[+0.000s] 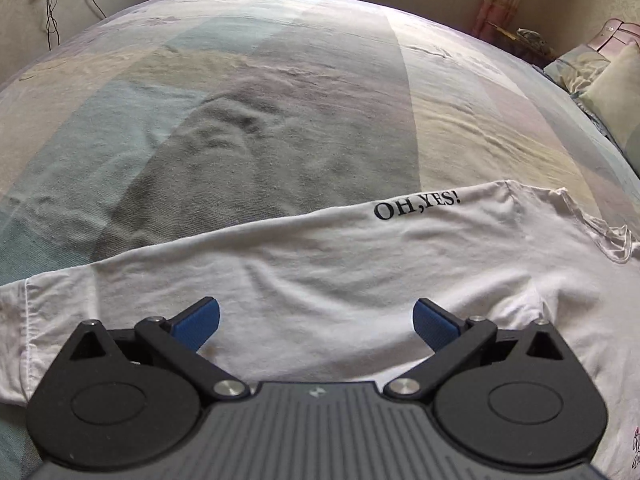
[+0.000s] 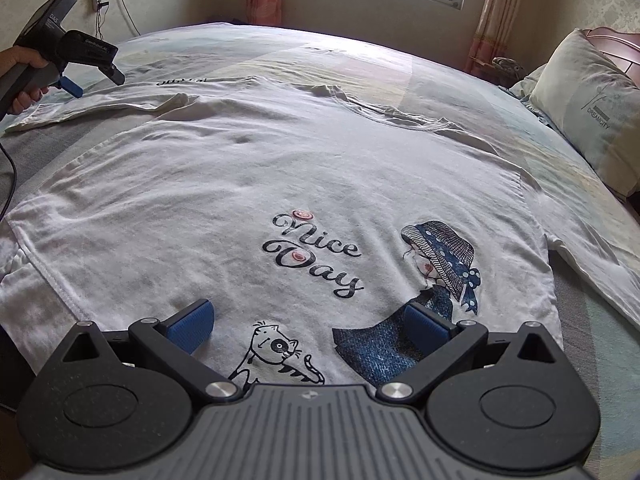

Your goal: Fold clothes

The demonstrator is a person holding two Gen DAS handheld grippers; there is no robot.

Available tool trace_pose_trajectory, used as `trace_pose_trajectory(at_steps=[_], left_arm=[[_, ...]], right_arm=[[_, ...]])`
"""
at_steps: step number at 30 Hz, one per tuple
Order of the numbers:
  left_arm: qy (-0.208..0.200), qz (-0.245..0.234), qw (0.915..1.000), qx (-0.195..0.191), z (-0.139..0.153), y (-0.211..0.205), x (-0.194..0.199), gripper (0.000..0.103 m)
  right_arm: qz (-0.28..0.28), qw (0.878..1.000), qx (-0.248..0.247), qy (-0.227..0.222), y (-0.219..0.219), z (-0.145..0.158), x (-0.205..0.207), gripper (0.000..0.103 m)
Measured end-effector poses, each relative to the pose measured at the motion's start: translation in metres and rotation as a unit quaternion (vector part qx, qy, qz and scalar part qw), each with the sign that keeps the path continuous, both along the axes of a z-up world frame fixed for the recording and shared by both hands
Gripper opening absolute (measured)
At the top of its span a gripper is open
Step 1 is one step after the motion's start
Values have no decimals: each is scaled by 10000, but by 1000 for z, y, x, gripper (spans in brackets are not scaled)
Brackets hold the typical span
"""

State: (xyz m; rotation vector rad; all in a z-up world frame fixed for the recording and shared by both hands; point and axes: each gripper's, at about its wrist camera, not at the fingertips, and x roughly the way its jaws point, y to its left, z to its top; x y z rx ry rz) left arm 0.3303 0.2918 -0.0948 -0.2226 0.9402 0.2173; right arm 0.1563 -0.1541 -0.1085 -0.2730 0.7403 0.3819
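A white T-shirt (image 2: 248,168) lies spread flat on the bed, front up, with a "Nice Day" print, a girl in a blue hat and a cat. In the left wrist view its folded-in far part (image 1: 320,264) carries the words "OH,YES!". My left gripper (image 1: 316,320) hovers open over that white fabric, nothing between its blue pads. The same left gripper (image 2: 94,80) shows at the far left of the right wrist view, held by a hand above the shirt's sleeve. My right gripper (image 2: 310,326) stands open above the shirt's printed lower part.
The bed (image 1: 248,92) has a pastel patchwork sheet with mild wrinkles. A pillow (image 2: 588,112) lies at the right by a wooden headboard. A window and curtains (image 2: 496,12) are behind the bed. Cables hang on the left wall (image 2: 104,4).
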Motion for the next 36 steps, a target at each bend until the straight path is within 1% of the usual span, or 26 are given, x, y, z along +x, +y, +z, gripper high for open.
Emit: trace_pose_trajectory(at_steps=[3,6,9,11,13,14,17,18,21,23,24,26,29,33,34,36], left_arm=[[-77,236,9986,477,-16,0,13,103],[-248,593,9976,268,-18,25,25,103],[-184,781,9968,51,-7,41,23,102],[-396,716,9966,-43,4,44,4,102],[-452,531,9976,-45,6,46,-15,102],[-414,512,9978,-60,3,50,-24,102],[-466,521,9973,-210,-12,69,-56,102],[-472,548,9971,-228,-16,74,-66,102],[-368,846,9957,6,-15,86,-86,102],[-194,959,9952,26,-6,83,-85,102],[-227,818,9964,-41,-1,76,-83,102],[-411,379,9984,-110,14,54,-75,102],[-574,-288,9978,-184,26,6,-45,102],[-779,-1034,9911,-301,29,-58,-1,102],[-804,-1244,9887,-253,27,-76,10,102],[-709,-1585,9848,8,20,-110,27,102]], right_arm=[[-36,10000,-1,-9,0,0,1,103],[-50,10000,29,41,-1,-1,3,103],[-62,10000,56,55,-3,0,2,103],[-59,10000,59,24,-3,1,1,103],[-53,10000,64,0,-3,2,0,103],[-38,10000,65,-7,-3,2,-1,103],[7,10000,37,-52,-1,3,-3,103],[14,10000,27,-66,-1,3,-3,103],[8,9999,17,-99,-1,4,-4,103],[2,9999,20,-106,-1,5,-4,103],[-1,9999,22,-110,-1,5,-4,103],[9,9999,-17,-120,0,4,-5,103],[31,9999,-63,-141,2,4,-6,103],[58,9999,-116,-103,3,2,-6,103],[62,9999,-126,-92,3,2,-6,103],[68,9998,-146,-71,3,1,-5,103]])
